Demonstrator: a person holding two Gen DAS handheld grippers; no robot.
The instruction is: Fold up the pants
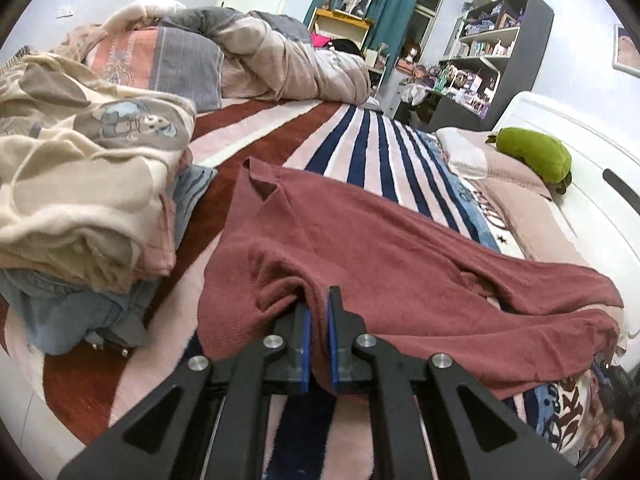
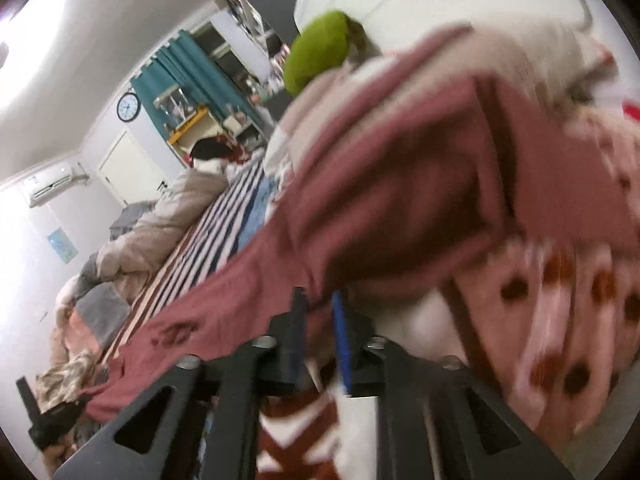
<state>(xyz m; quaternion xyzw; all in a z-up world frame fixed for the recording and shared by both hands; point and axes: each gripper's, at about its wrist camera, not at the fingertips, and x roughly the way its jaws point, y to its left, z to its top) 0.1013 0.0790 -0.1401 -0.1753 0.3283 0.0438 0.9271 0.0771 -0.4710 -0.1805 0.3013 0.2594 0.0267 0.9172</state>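
Note:
Dusty-red pants (image 1: 400, 248) lie spread across the striped bedcover (image 1: 360, 148), waist end near me, legs running right. My left gripper (image 1: 319, 300) is shut on a bunched fold of the pants near the waist. In the blurred, tilted right wrist view the same pants (image 2: 400, 184) hang lifted in front of the camera, and my right gripper (image 2: 320, 300) is closed on their fabric at the leg end. The other gripper shows faintly at the far left of the right wrist view (image 2: 48, 420).
A pile of folded clothes and jeans (image 1: 80, 208) sits left of the pants. A rumpled duvet (image 1: 260, 56) lies at the far end. A green plush (image 1: 536, 152) and pillows (image 1: 516, 184) lie by the white headboard (image 1: 592, 160) on the right.

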